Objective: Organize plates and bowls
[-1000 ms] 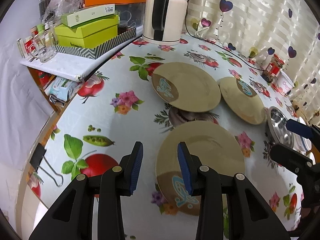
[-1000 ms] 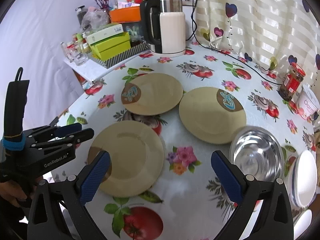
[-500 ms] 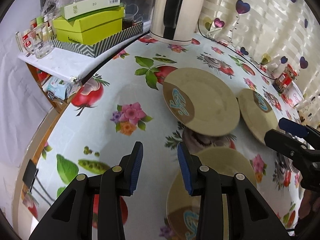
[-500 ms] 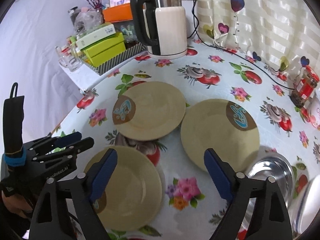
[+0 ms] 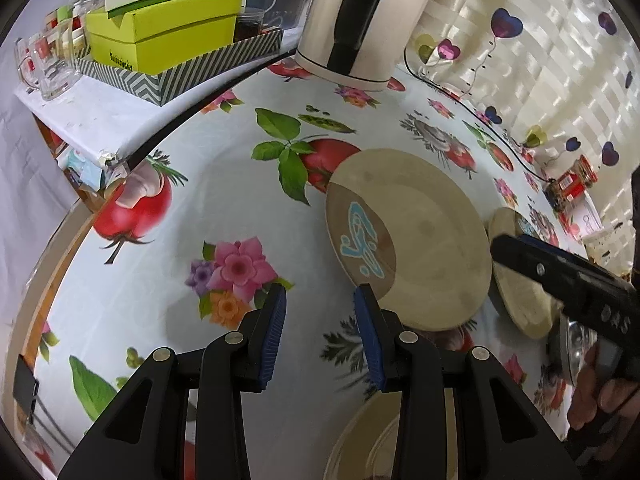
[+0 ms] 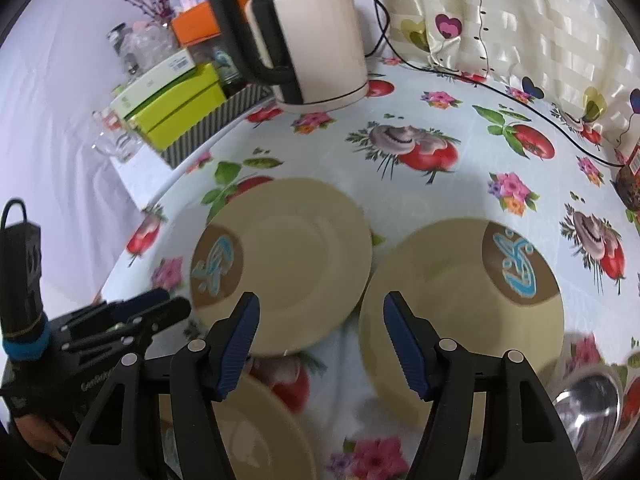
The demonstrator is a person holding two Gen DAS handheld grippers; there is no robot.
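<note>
A: Three tan plates on the flowered tablecloth. The left plate and the right plate lie flat side by side in the middle, rims nearly touching, each with a brown patch and a blue emblem. The near plate sits at the bottom edge of the right wrist view, partly behind the gripper.

B: And the tongs?

A: The right gripper is released, blue pads spread wide, holding nothing, poised over the gap between the two middle plates. The left gripper is also parted, a narrower gap, nothing between its pads; it hangs over bare cloth just beside the left plate's near rim, its right pad at that rim. Contact I cannot tell.

B: Any bowls?

A: A steel bowl at the lower right, just past the right plate.

B: Farther back?

A: A cream kettle with a black handle at the far edge, green boxes in a striped tray to its left, and a heart-print curtain behind.
</note>
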